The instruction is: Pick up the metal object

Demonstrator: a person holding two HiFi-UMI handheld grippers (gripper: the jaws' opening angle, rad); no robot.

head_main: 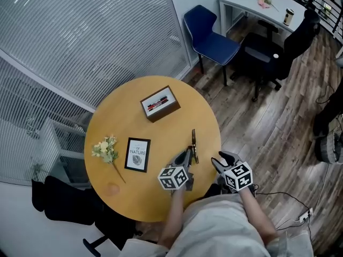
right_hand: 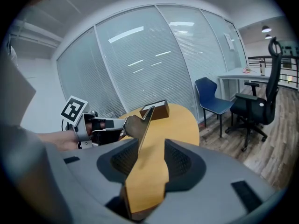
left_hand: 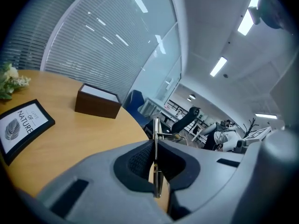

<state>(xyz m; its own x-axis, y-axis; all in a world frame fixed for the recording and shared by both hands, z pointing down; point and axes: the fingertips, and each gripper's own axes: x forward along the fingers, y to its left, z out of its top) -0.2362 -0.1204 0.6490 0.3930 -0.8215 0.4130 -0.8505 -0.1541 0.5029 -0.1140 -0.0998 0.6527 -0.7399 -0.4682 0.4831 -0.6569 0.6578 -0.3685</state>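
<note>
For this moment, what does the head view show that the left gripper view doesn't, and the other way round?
Head view only: the right gripper, open with nothing held, and the white desk. Left gripper view only: ceiling lights, plus the close look at the left gripper shut on the thin metal object. Both: that gripper and object, the brown box, the framed print, the flowers.

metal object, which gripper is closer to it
Left. The left gripper is shut on the metal object; the right gripper sits apart to its right, jaws open.
</note>
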